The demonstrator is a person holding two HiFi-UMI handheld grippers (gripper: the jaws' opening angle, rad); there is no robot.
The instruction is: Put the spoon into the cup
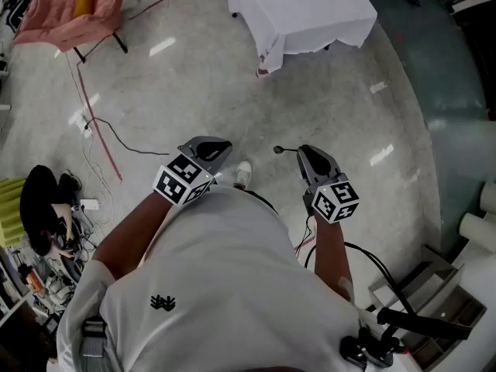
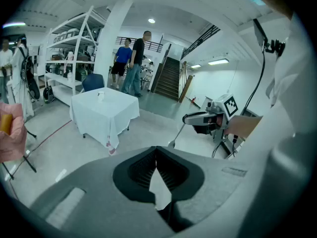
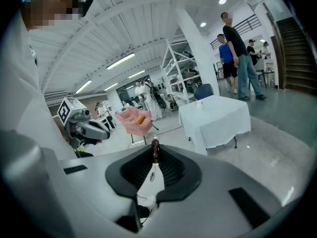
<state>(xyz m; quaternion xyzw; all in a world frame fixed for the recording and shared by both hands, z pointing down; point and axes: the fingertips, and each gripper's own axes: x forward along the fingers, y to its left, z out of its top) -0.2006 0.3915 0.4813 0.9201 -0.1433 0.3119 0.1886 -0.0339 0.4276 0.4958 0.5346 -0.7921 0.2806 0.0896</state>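
The grey right gripper [image 3: 155, 148] is pinching a slim metal spoon [image 2: 171, 143], the grey left gripper [image 2: 157, 152] is hanging closed and empty, and a small white cup [image 3: 199, 104] is standing on a white-draped table [image 3: 220, 123] at twelve o'clock.

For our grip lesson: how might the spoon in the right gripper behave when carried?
The spoon looks thin and straight, so probably light and stiff. The right gripper pinches only one end, so it may pivot or slip.

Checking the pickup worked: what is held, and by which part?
The right gripper holds the spoon by its handle end; the left gripper holds nothing.
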